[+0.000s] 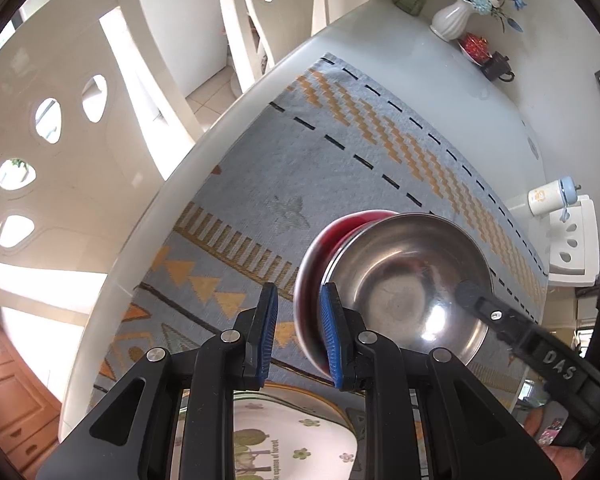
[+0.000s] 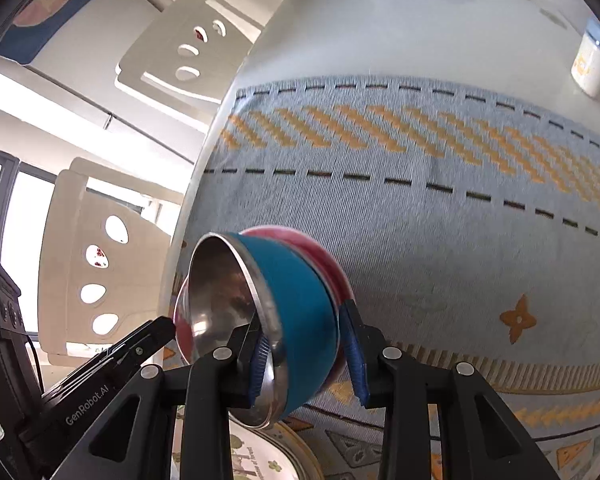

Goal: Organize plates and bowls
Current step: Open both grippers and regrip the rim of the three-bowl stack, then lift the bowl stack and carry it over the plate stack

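A steel bowl (image 1: pixel 404 280) with a blue outside (image 2: pixel 300 320) sits nested in a red bowl (image 1: pixel 310 264), and both are tilted above the woven mat (image 1: pixel 340 168). My left gripper (image 1: pixel 299 288) has the red bowl's rim between its blue pads, tight against the right pad. The red bowl (image 2: pixel 320 252) shows behind the blue one in the right wrist view. My right gripper (image 2: pixel 302 316) straddles the steel bowl's rim. Its left pad (image 2: pixel 258 360) lies inside the bowl and its right pad (image 2: pixel 354 356) stands off the rim, by the red bowl's edge. Both bowls look blurred.
A plate with a tree print (image 1: pixel 268 440) lies just below the grippers. The round white table (image 2: pixel 380 32) carries a vase of flowers (image 1: pixel 456 16), a small dark teapot (image 1: pixel 498 66) and a white lidded cup (image 2: pixel 592 64). White chairs (image 1: pixel 60 128) stand around the table's edge.
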A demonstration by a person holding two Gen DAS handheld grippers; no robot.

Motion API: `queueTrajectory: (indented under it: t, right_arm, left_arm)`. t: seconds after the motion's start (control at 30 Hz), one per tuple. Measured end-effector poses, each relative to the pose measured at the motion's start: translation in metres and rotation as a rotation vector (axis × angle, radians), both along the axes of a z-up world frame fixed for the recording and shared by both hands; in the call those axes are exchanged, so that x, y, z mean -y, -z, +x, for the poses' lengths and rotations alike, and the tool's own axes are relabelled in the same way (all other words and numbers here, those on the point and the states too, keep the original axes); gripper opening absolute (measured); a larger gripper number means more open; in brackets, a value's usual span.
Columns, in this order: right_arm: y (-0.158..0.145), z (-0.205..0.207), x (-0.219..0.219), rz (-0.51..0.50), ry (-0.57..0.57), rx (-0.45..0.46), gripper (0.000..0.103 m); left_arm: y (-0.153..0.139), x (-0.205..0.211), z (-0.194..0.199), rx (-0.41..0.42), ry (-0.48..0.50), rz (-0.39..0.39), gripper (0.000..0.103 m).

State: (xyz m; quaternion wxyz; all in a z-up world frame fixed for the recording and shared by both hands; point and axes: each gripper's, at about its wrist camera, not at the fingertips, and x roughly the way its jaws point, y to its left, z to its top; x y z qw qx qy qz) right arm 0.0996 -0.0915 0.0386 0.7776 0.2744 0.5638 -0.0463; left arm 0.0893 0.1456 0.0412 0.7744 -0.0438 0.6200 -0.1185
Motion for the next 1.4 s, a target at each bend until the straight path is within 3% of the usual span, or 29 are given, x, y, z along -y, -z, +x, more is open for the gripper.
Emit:
queueTrajectory:
  t: [0.2,0.37,0.5,0.67,0.73,0.8,0.83,1.17,1.23,1.4]
  right_arm:
    - [0.007,-0.004,0.01,-0.005,0.015,-0.036,0.033]
    - [0.021,-0.01,0.015,0.048,0.035,-0.065,0.033]
    - [0.024,-0.012,0.016,0.096,0.047,-0.059,0.033]
    - [0.021,-0.011,0.016,0.112,0.041,-0.038,0.033]
    - [0.021,-0.011,0.014,0.127,0.032,-0.023,0.034]
    - [0.021,-0.01,0.014,0.136,0.034,-0.005,0.045]
    - [0.02,-0.01,0.014,0.135,0.041,0.002,0.052]
    - [0.023,-0.005,0.014,0.148,0.038,0.005,0.053]
    - [0.025,-0.004,0.014,0.154,0.044,0.008,0.053]
    - [0.029,-0.006,0.018,0.163,0.06,0.007,0.053]
  left_arm:
    - [0.005,-0.003,-0.001,-0.018,-0.002,0.002,0.02]
    - [0.011,0.001,-0.001,-0.045,0.018,0.023,0.026]
    - [0.006,-0.003,-0.002,-0.032,0.003,0.007,0.03]
    - [0.002,0.0,0.001,-0.025,0.016,0.041,0.034]
    - [0.0,0.001,0.002,-0.013,0.007,0.097,0.057]
    - [-0.003,-0.002,0.003,0.007,-0.008,0.11,0.072]
    - [-0.004,-0.005,0.003,0.01,-0.011,0.091,0.073]
    - [-0.011,-0.006,0.008,0.013,-0.013,0.011,0.077]
    - [-0.014,-0.006,0.01,0.017,0.001,-0.035,0.083]
    - [-0.018,0.0,0.01,0.02,0.029,-0.117,0.085]
